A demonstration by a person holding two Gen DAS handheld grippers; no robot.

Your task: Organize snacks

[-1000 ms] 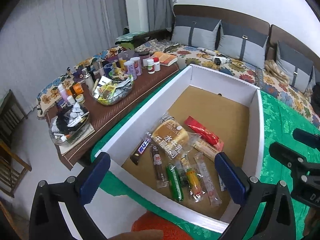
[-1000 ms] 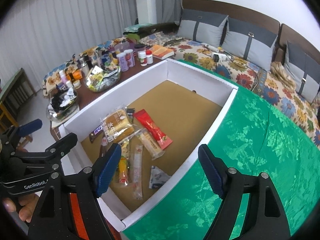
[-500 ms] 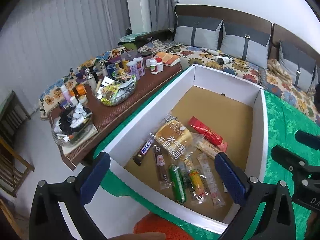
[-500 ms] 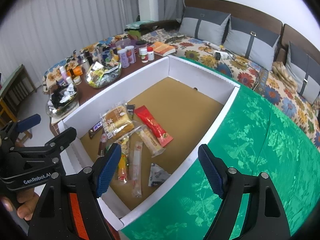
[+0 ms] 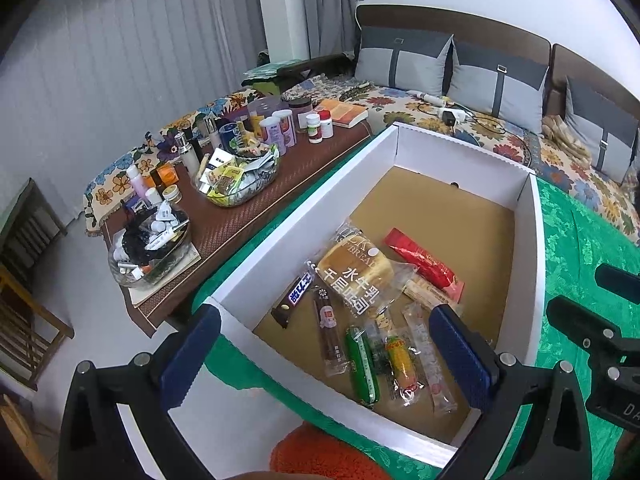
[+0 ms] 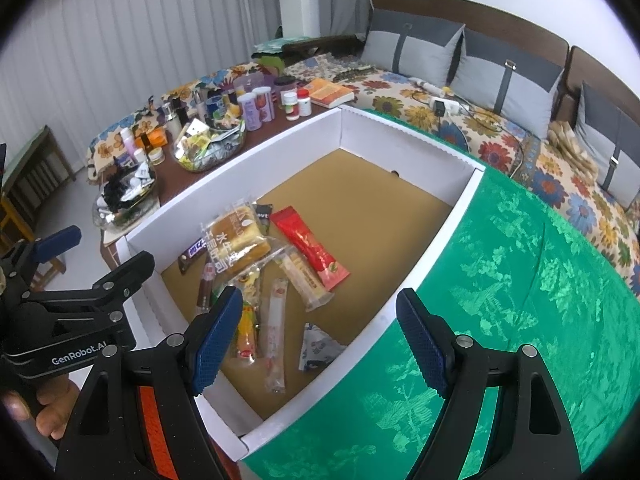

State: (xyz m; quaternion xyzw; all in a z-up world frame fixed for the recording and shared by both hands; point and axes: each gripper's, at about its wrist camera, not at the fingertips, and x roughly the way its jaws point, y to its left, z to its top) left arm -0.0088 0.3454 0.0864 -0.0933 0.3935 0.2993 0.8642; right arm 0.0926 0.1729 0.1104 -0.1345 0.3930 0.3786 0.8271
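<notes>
A white box [image 5: 304, 224] [image 6: 436, 232] with a brown floor lies on a green cloth [image 6: 500, 320]. Several snacks lie in its near half: a bread pack [image 5: 354, 270] [image 6: 236, 240], a red packet [image 5: 426, 262] [image 6: 308, 246], a dark chocolate bar [image 5: 294, 296] [image 6: 192, 254], a sausage stick [image 5: 330, 328], a green stick [image 5: 362, 364], a yellow corn sausage [image 5: 400, 362] [image 6: 246, 330], a long clear stick [image 6: 274, 336], a wafer pack [image 6: 304, 280] and a small white-blue packet [image 6: 316, 346]. My left gripper [image 5: 324, 364] is open and empty above the box's near end. My right gripper [image 6: 320, 344] is open and empty above the box's right wall.
A low brown table [image 5: 240, 220] left of the box carries bottles, jars, a book and two glass bowls [image 5: 240, 176] [image 5: 148, 248] of small items. A sofa with a flowered cover [image 5: 460, 120] and grey cushions stands behind. Wooden chairs [image 5: 24, 304] stand at far left.
Both views have pulled back and up slightly, so the box and snacks sit a little lower in the frames. Both grippers stay open; no snack has moved.
</notes>
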